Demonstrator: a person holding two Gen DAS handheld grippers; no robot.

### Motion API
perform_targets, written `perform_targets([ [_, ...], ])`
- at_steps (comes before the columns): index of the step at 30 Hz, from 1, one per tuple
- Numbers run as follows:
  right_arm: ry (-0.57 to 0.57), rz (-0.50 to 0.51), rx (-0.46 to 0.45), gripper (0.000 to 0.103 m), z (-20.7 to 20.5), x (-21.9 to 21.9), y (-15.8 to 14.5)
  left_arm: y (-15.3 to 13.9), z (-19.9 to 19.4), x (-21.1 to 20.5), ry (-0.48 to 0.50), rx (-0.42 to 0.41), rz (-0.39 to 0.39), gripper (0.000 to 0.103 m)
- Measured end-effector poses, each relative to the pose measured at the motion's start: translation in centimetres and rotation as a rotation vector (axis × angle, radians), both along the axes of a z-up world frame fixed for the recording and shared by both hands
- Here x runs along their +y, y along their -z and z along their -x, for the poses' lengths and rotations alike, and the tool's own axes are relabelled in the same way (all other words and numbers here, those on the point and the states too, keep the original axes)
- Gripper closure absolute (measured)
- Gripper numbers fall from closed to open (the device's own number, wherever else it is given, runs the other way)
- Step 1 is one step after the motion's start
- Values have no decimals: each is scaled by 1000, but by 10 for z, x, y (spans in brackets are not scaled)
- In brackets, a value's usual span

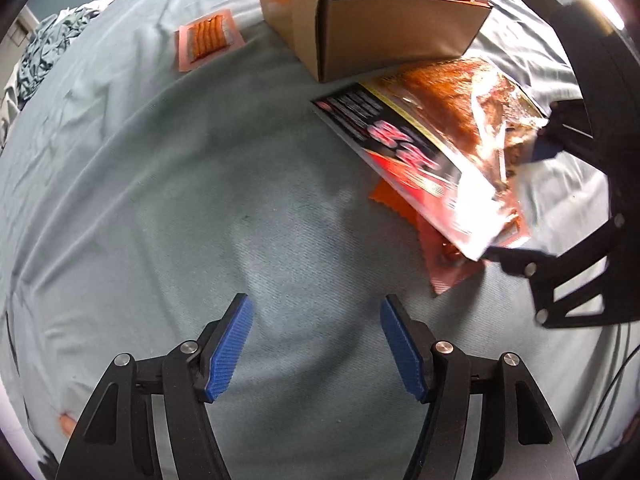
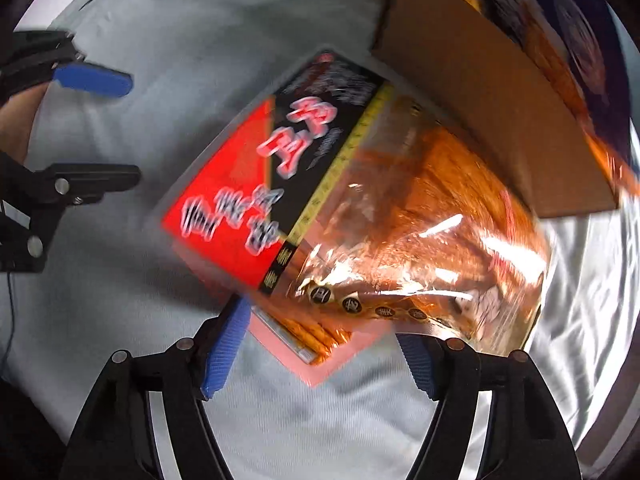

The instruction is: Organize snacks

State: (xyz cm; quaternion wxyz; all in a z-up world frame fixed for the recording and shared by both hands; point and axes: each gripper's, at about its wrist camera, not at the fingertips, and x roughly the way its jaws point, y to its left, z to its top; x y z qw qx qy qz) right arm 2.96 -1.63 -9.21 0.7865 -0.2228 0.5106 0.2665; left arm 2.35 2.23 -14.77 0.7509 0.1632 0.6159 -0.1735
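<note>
Nearest to me, my left gripper hangs over bare cloth with its ribbed blue fingers spread wide and nothing between them. The surface is a pale blue-grey bed sheet, soft and creased.

Over on the right wrist view, the right gripper has the big snack bag lying across its spread fingers; the picture is blurred and the pads are partly covered, so I cannot tell whether they are truly pinching its edge. The bag is glossy crinkled plastic, red and black print at one end, a clear window of orange strips at the other. A small pink sachet lies under it.

Beyond sits the cardboard box, matte brown, straight-edged, already holding packets at its top. Another small sachet lies apart on the sheet to its left.

I judge this the carry step: the bag next needs lifting over the box wall and lowering inside.
</note>
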Motion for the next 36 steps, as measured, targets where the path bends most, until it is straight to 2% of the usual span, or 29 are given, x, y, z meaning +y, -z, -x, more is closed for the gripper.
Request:
perform_targets([
  [3,-42,42,-59,24,0,14,-2,3,1,-4,4,6,-3,37],
  [6,-32,36,-21,9,-4,21,10,6,3,-5,6,14,-15,37],
  [8,-13,45,-21,4,-4,28,16,8,4,-8,8,20,-21,37],
  [11,5,21,13,2,-15,26,19,9,6,-11,15,21,-25,36],
  [13,-1,0,35,9,-24,21,18,8,7,-14,21,18,-23,37],
  [15,9,-27,79,30,-29,13,8,4,9,-15,31,5,-4,34],
  [16,15,-28,94,35,-30,7,2,1,9,-17,39,-9,-3,32],
  [18,40,0,81,56,-27,-2,0,-2,10,-21,49,-17,-8,32],
  [20,91,-30,125,62,-29,-18,-1,-3,10,-23,50,-16,-4,32],
  [23,78,-35,162,68,-26,-37,4,-5,8,-21,37,-16,6,32],
  [26,95,-83,223,70,-22,-65,7,-3,-4,-15,33,-15,-5,29],
  [29,97,-172,216,70,-21,-99,1,4,-4,-22,64,-24,-34,26],
  [32,158,-212,224,71,-17,-132,3,16,-7,-23,95,-21,-70,25],
  [36,204,-269,209,71,-19,-175,10,24,-10,-30,91,13,-53,22],
])
